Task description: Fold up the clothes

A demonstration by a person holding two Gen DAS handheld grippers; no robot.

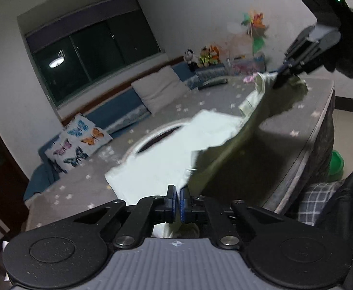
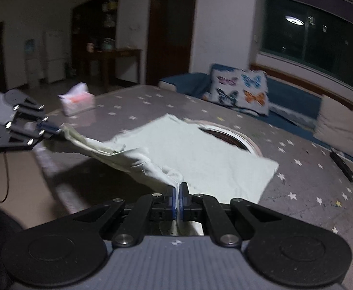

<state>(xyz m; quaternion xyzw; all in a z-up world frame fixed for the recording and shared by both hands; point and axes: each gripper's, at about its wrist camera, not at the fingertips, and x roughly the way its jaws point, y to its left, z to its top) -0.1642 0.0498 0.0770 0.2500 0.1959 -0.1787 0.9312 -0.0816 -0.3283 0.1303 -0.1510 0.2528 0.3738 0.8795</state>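
Garment point(image 2: 188, 154), pale green, lies part-lifted on the starred table point(image 2: 304, 178), near hem pinched at both ends by left gripper point(image 1: 178, 194) and right gripper point(image 2: 178, 193); uneven pull could skew the fold or slip a corner.

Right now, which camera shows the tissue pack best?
The right wrist view: the tissue pack sits in plain sight on the star-patterned table, beyond the garment. The left wrist view does not show it.

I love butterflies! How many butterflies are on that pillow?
4 show clearly on the butterfly pillow in the right wrist view: pink top left, blue top right, dark blue bottom left, orange bottom right. The other view hints at more along its edge.
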